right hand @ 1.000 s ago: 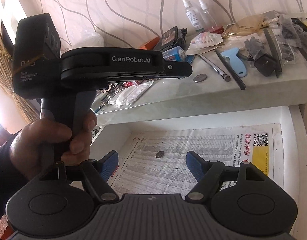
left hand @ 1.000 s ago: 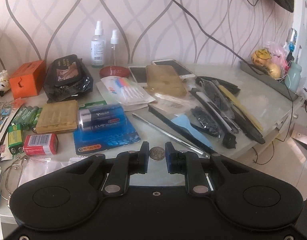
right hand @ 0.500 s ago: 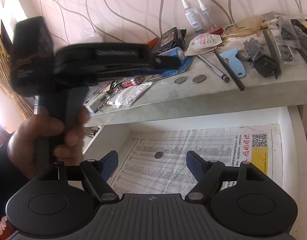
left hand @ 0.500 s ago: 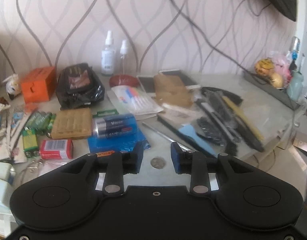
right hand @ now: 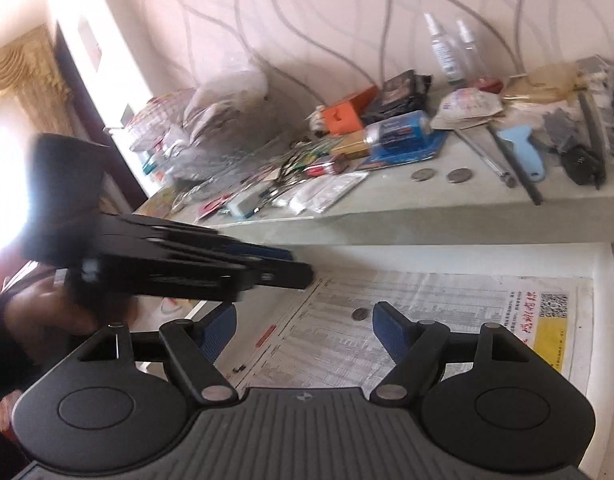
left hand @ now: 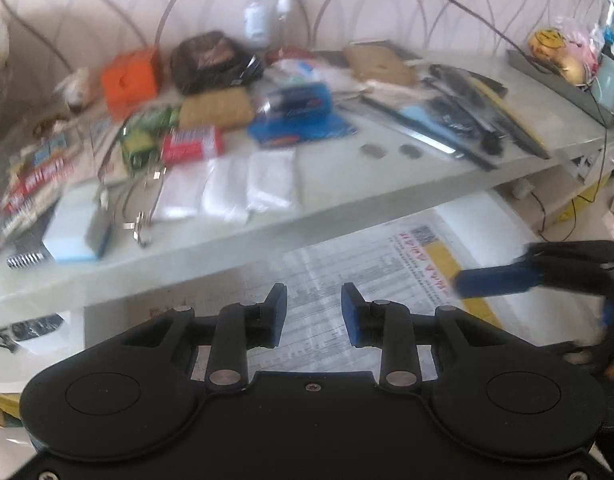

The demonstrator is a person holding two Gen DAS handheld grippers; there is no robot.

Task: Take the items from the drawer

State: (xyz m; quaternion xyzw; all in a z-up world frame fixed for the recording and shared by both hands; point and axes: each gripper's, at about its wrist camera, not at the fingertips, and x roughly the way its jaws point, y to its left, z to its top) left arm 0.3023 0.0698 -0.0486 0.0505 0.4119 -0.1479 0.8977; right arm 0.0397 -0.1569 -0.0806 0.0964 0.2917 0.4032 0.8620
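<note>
The small round silver coin (right hand: 360, 313) lies alone on the printed newspaper liner (right hand: 427, 320) of the open white drawer (right hand: 601, 320), the only loose item you can see in there apart from a tiny dark speck near the front. It sits between the blue pads of your right gripper (right hand: 305, 330), whose jaws stand wide with nothing in them. Your left gripper (left hand: 314, 314) is over the drawer too, jaws narrow but apart, nothing between them.

Step in hand, as it looks: fetching the last coin. Next move calls for lowering 1 gripper onto it and closing on the rim; flat coin on paper, so it may slip, and the paper may lift.

Counts: 1 coin in the drawer, 2 matching silver coins (right hand: 441, 175) side by side near the front edge of the pale tabletop (right hand: 387, 204), 2 clear spray bottles (right hand: 451, 50) by the wall, 1 orange box (right hand: 341, 116), 1 blue battery pack (right hand: 403, 136). Rest of the clutter is too blurred to count.
</note>
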